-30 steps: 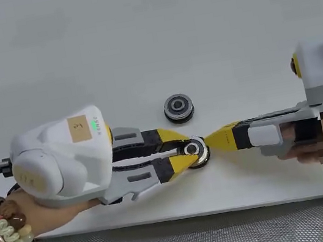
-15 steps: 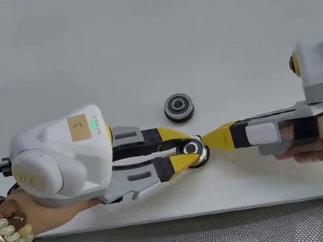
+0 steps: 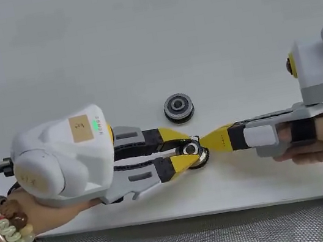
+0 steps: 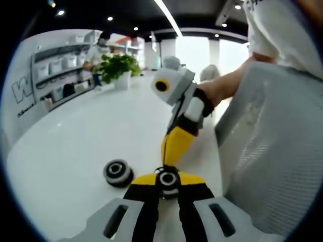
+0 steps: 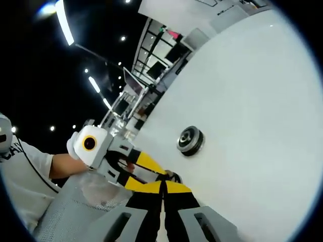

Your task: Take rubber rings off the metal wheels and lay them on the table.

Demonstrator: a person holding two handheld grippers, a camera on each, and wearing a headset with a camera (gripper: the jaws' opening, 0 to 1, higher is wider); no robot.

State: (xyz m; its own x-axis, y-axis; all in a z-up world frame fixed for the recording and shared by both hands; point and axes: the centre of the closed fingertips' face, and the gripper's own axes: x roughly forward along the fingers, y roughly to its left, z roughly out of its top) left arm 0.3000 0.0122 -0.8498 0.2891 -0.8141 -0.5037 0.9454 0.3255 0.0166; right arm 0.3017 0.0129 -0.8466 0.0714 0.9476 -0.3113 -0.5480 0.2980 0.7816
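Head view: wheel (image 3: pixel 192 149) between left gripper (image 3: pixel 187 149) jaws.

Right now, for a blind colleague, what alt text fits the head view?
The left gripper clamps a small black-ringed metal wheel on the white table; the right gripper, yellow tips closed, meets it opposite. A second such wheel lies beyond.

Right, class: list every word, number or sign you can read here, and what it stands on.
"W": large cut-off letter on the white wall.
Handwritten mark on the tan sticker on the left gripper: too blurred to read.
Beside that sticker, small grey print: too small to read.
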